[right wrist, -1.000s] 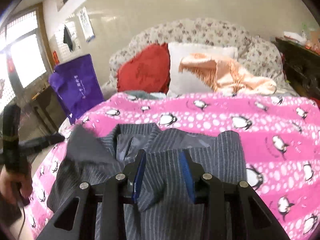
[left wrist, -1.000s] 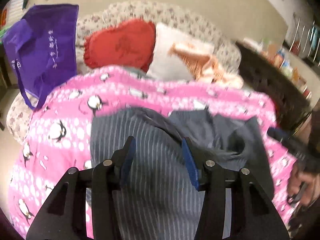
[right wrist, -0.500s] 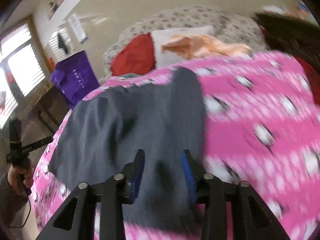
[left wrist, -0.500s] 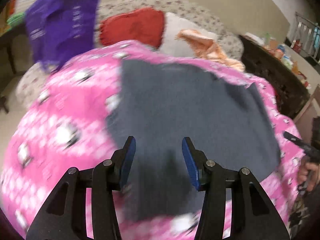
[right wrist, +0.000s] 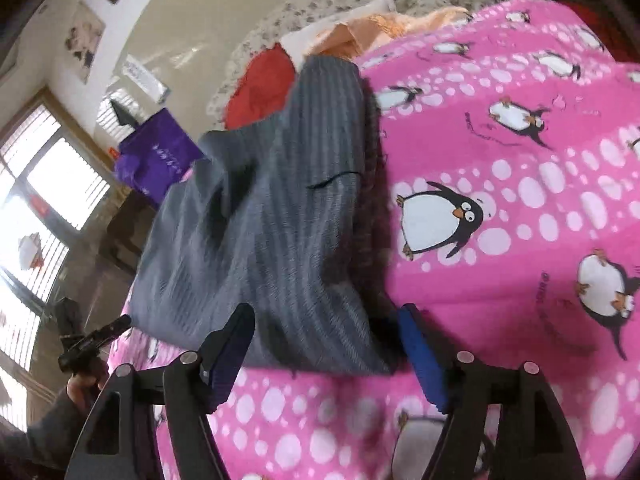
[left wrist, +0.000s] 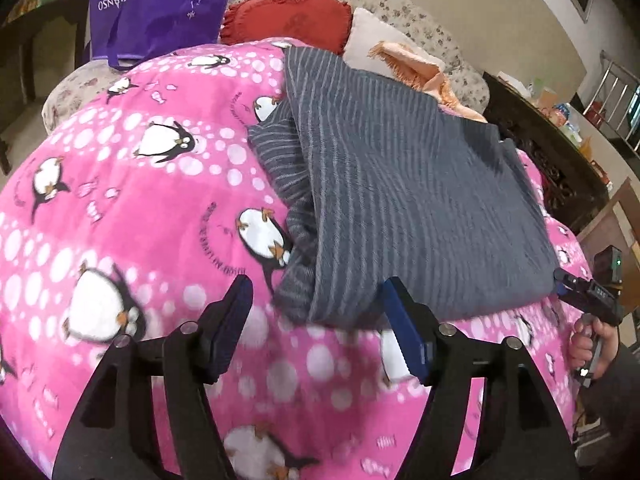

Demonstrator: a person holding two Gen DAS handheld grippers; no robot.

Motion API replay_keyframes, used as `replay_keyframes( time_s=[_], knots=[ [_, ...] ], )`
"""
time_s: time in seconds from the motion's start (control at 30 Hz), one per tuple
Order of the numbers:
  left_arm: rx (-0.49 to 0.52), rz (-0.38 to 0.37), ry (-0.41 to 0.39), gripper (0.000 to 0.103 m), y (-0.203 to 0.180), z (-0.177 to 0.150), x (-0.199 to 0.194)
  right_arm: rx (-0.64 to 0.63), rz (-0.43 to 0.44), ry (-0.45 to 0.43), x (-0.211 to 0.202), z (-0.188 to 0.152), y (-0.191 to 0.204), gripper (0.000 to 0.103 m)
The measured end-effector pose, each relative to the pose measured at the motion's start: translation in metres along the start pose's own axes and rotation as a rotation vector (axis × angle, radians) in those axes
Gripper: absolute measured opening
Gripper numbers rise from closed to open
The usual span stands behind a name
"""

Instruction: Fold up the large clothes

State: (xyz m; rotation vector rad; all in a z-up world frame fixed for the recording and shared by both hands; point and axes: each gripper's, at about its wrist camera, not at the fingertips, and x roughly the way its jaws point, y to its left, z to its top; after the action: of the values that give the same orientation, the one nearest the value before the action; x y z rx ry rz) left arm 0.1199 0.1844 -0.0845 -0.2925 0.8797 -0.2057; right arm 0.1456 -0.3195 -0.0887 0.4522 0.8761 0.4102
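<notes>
A dark grey striped garment (left wrist: 392, 184) lies folded over on the pink penguin blanket (left wrist: 132, 184). My left gripper (left wrist: 316, 312) is open and empty, its blue pads at the garment's near left corner. In the right wrist view the same garment (right wrist: 272, 220) lies on the blanket (right wrist: 520, 184). My right gripper (right wrist: 326, 340) is open and empty, straddling the garment's near right corner. Each view shows the other hand-held gripper at its edge, at the right of the left wrist view (left wrist: 588, 296) and at the left of the right wrist view (right wrist: 88, 340).
A purple tote bag (left wrist: 160, 4), a red cushion (left wrist: 288, 16), a white pillow and a peach cloth (left wrist: 416, 68) lie at the head of the floral sofa. A dark cabinet (left wrist: 548, 152) stands to the right. Windows (right wrist: 48, 188) are to the left.
Both grippers have pulled back toward the near edge of the garment and opened wider. The garment now lies folded over flat, its striped back up; a second ago its front lay open.
</notes>
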Motion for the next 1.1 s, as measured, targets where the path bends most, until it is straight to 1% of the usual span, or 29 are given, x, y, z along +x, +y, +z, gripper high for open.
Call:
replay_keyframes(
  time_s=[0.07, 0.1, 0.13, 0.17, 0.2, 0.23, 0.27, 0.3, 0.37, 0.43, 0.5, 0.6, 0.63, 0.7, 0.73, 0.77, 0.8, 0.83, 0.87, 0.9, 0.93, 0.97, 1.0, 1.03, 1.07, 1.1],
  knots=[
    [-0.035, -0.019, 0.045, 0.073, 0.005, 0.006, 0.019, 0.014, 0.02, 0.015, 0.012, 0.001, -0.002, 0.073],
    [-0.052, -0.033, 0.063, 0.074, 0.007, 0.007, 0.024, 0.018, 0.015, 0.02, 0.016, 0.002, -0.003, 0.07],
    [-0.065, -0.042, 0.066, 0.074, 0.008, 0.009, 0.027, 0.017, 0.025, 0.017, 0.019, 0.003, -0.003, 0.065],
    [-0.073, -0.054, 0.062, 0.074, 0.007, 0.012, 0.028, 0.009, 0.047, 0.019, 0.021, 0.004, -0.001, 0.052],
    [-0.085, -0.076, 0.075, 0.064, 0.004, 0.014, 0.029, 0.005, 0.064, 0.028, 0.023, 0.003, 0.0, 0.041],
    [-0.096, -0.102, 0.091, 0.052, 0.002, 0.015, 0.03, -0.003, 0.081, 0.038, 0.023, 0.002, 0.004, 0.032],
    [-0.097, -0.114, 0.114, 0.035, -0.001, 0.014, 0.03, -0.01, 0.105, 0.043, 0.02, -0.001, 0.008, 0.025],
    [-0.089, -0.115, 0.118, 0.028, -0.005, 0.012, 0.027, -0.017, 0.106, 0.033, 0.017, -0.003, 0.011, 0.022],
    [-0.076, -0.128, 0.113, 0.024, -0.012, 0.009, 0.015, -0.001, 0.154, 0.008, 0.002, -0.006, 0.014, 0.019],
    [-0.072, -0.155, 0.113, 0.023, -0.016, 0.002, -0.001, 0.0, 0.191, -0.004, -0.017, -0.015, 0.019, 0.018],
    [-0.039, -0.173, 0.126, 0.022, -0.024, -0.01, -0.021, -0.002, 0.207, 0.002, -0.034, -0.025, 0.023, 0.017],
    [-0.013, -0.203, 0.166, 0.022, -0.027, -0.04, -0.053, 0.023, 0.236, 0.028, -0.069, -0.062, 0.024, 0.017],
    [-0.013, -0.213, 0.174, 0.022, -0.027, -0.051, -0.064, 0.031, 0.238, 0.039, -0.077, -0.071, 0.022, 0.017],
    [-0.027, -0.234, 0.19, 0.022, -0.022, -0.079, -0.09, 0.056, 0.248, 0.07, -0.096, -0.1, 0.022, 0.017],
    [-0.028, -0.233, 0.193, 0.022, -0.022, -0.087, -0.097, 0.079, 0.242, 0.092, -0.105, -0.119, 0.022, 0.019],
    [-0.023, -0.223, 0.198, 0.022, -0.021, -0.099, -0.104, 0.098, 0.225, 0.109, -0.107, -0.128, 0.022, 0.024],
    [-0.009, -0.205, 0.204, 0.023, -0.02, -0.11, -0.108, 0.123, 0.2, 0.125, -0.109, -0.135, 0.018, 0.025],
    [-0.01, -0.193, 0.205, 0.024, -0.019, -0.116, -0.108, 0.165, 0.146, 0.128, -0.114, -0.144, 0.012, 0.025],
    [-0.029, -0.187, 0.201, 0.028, -0.017, -0.119, -0.108, 0.183, 0.114, 0.119, -0.118, -0.145, 0.008, 0.025],
    [-0.049, -0.183, 0.195, 0.032, -0.013, -0.119, -0.108, 0.209, 0.087, 0.082, -0.128, -0.143, 0.004, 0.025],
    [-0.056, -0.172, 0.184, 0.032, -0.011, -0.118, -0.11, 0.219, 0.065, 0.054, -0.135, -0.139, 0.004, 0.025],
    [-0.057, -0.158, 0.164, 0.032, -0.01, -0.114, -0.114, 0.211, 0.0, 0.0, -0.147, -0.129, 0.006, 0.025],
    [-0.053, -0.134, 0.134, 0.032, -0.011, -0.109, -0.119, 0.195, -0.036, -0.024, -0.152, -0.123, 0.01, 0.025],
    [-0.038, -0.108, 0.09, 0.032, -0.015, -0.102, -0.125, 0.148, -0.089, -0.054, -0.158, -0.112, 0.022, 0.025],
    [-0.014, -0.104, 0.037, 0.032, -0.024, -0.093, -0.132, 0.068, -0.133, -0.079, -0.16, -0.099, 0.04, 0.025],
    [0.001, -0.116, 0.01, 0.032, -0.031, -0.085, -0.133, 0.007, -0.163, -0.092, -0.158, -0.091, 0.054, 0.025]
  ],
)
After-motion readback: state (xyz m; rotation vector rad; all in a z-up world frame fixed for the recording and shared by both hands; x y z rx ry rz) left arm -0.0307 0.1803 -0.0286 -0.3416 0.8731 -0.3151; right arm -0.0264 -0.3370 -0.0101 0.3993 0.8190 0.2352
